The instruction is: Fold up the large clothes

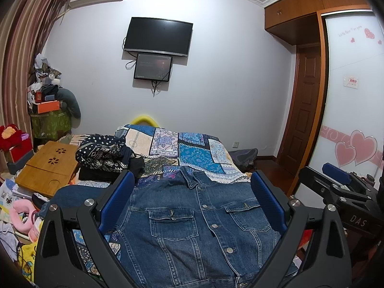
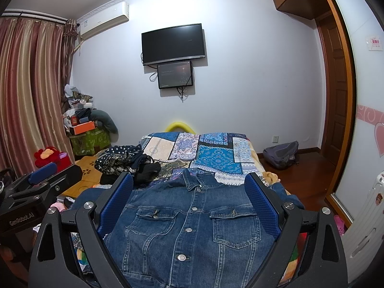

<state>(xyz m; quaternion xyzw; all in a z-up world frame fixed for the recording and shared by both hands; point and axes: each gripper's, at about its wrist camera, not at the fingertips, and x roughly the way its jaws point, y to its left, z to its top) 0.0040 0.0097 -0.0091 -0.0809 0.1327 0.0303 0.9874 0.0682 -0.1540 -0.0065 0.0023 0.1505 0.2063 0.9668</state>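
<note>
A blue denim jacket lies flat and buttoned, front up, collar away from me, on a patchwork bedspread. It also shows in the right wrist view. My left gripper is open and empty, held above the jacket's chest. My right gripper is open and empty, also above the chest. Each gripper shows at the edge of the other's view: the right one, the left one. The jacket's hem is hidden below the frames.
A pile of dark patterned clothes lies on the bed to the left. A wooden lap desk sits further left among clutter. A grey backpack lies on the floor at the right. A TV hangs on the far wall.
</note>
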